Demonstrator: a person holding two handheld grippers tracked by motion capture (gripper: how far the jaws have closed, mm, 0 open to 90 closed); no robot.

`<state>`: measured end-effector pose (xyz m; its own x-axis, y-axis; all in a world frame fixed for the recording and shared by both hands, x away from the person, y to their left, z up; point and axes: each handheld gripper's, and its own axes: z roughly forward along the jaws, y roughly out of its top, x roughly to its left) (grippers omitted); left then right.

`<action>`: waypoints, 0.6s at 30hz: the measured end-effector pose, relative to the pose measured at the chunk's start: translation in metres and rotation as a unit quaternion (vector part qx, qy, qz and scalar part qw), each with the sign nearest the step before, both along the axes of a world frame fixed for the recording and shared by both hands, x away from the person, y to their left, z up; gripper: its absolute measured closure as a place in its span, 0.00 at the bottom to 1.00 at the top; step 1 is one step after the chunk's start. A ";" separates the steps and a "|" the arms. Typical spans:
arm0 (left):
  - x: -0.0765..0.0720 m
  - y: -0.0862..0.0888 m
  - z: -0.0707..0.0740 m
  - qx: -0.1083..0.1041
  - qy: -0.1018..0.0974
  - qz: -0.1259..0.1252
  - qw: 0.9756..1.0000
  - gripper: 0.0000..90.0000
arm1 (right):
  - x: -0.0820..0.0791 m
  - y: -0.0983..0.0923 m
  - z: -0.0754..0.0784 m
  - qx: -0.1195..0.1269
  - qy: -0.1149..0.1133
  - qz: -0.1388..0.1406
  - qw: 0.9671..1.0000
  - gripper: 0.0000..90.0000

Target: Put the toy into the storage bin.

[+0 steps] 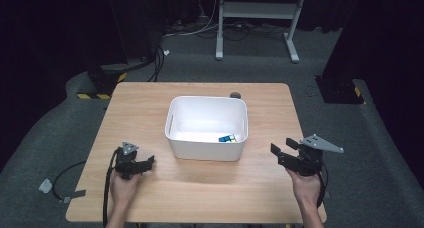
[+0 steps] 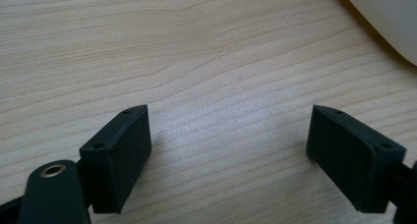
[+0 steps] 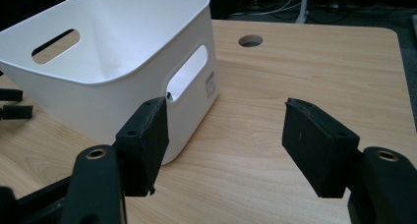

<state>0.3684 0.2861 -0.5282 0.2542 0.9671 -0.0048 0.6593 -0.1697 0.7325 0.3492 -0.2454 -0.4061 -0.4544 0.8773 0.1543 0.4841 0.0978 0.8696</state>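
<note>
High view, step: your two grippers rest empty on the light wooden table (image 1: 150,198), one on each side of the white plastic bin with cut-out handles (image 1: 206,148); I judge this a pause with nothing grasped, either before a reach into the bin or after a drop.
High view, thing in hand: the small blue, yellow and white colour-tiled cube (image 1: 227,138) lies inside the bin, on its floor at the near right corner.
High view, grippers: your left gripper (image 1: 145,164) sits near the bin's near left corner; your right gripper (image 1: 280,154) is off to the bin's right, apart from it.
High view, count: one bin, one cube, two grippers, one table.
Left gripper view, jaws: spread wide over bare wood, nothing between them; a corner of the bin shows at top right.
Right gripper view, jaws: spread wide, empty, pointing past the bin's side wall and its handle slot (image 3: 189,71).
Next move, judged: to fetch the cube, you need to lift the right gripper over the rim and come down at that corner.
</note>
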 end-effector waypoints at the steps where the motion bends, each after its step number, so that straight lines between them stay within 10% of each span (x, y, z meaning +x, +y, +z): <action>1: 0.000 0.000 0.000 0.000 0.000 0.000 1.000 0.19 | 0.000 0.000 -0.001 -0.002 0.000 0.000 1.000 0.38; 18: 0.000 0.000 0.000 -0.001 0.001 0.000 1.000 0.19 | 0.003 0.005 -0.016 -0.007 0.007 -0.005 1.000 0.38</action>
<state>0.3682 0.2860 -0.5282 0.2540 0.9672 -0.0062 0.6602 -0.1687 0.7320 0.3521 -0.2407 -0.4221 -0.4428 0.8843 0.1481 0.4965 0.1043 0.8617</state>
